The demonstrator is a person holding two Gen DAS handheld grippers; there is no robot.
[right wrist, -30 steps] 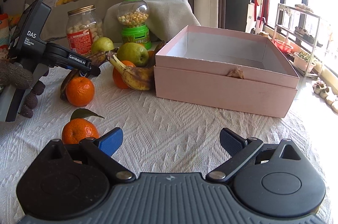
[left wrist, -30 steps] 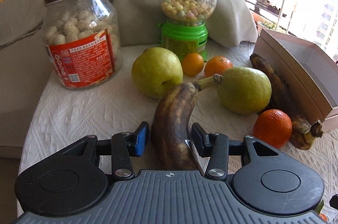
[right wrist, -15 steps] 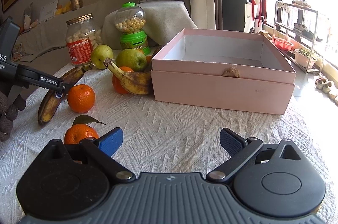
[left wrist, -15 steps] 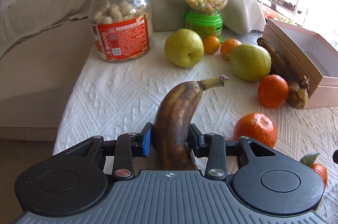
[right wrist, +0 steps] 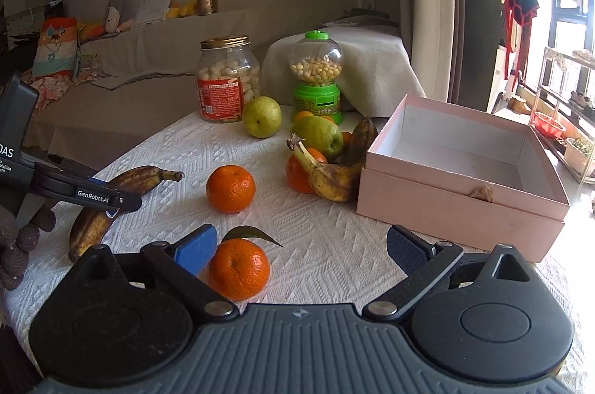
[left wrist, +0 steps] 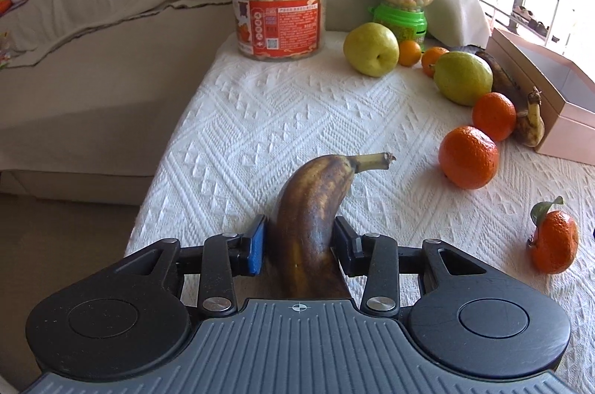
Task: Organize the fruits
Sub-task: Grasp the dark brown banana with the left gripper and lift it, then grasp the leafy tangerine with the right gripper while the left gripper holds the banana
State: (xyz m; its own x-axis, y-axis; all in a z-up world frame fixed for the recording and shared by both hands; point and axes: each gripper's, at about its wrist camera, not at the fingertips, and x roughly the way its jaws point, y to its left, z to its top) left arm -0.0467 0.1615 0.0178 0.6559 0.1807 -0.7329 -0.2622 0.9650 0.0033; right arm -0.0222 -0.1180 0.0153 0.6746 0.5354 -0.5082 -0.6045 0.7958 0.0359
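Left wrist view: the left gripper (left wrist: 299, 247) has an overripe brown banana (left wrist: 310, 226) between its 2 pads, jaws easing open but still touching its sides, stem pointing away over the white textured tablecloth (left wrist: 282, 119). Right wrist view: the right gripper (right wrist: 301, 251) stands wide and empty, a leafy orange tangerine (right wrist: 238, 269) just beside its blue left pad, the open pink cardboard box (right wrist: 457, 204) farther right.

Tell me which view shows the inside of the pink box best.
Right wrist view: the pink box sits in full sight, open, its floor bare. The left wrist view catches only one corner at the frame's right edge, washed out by window glare.
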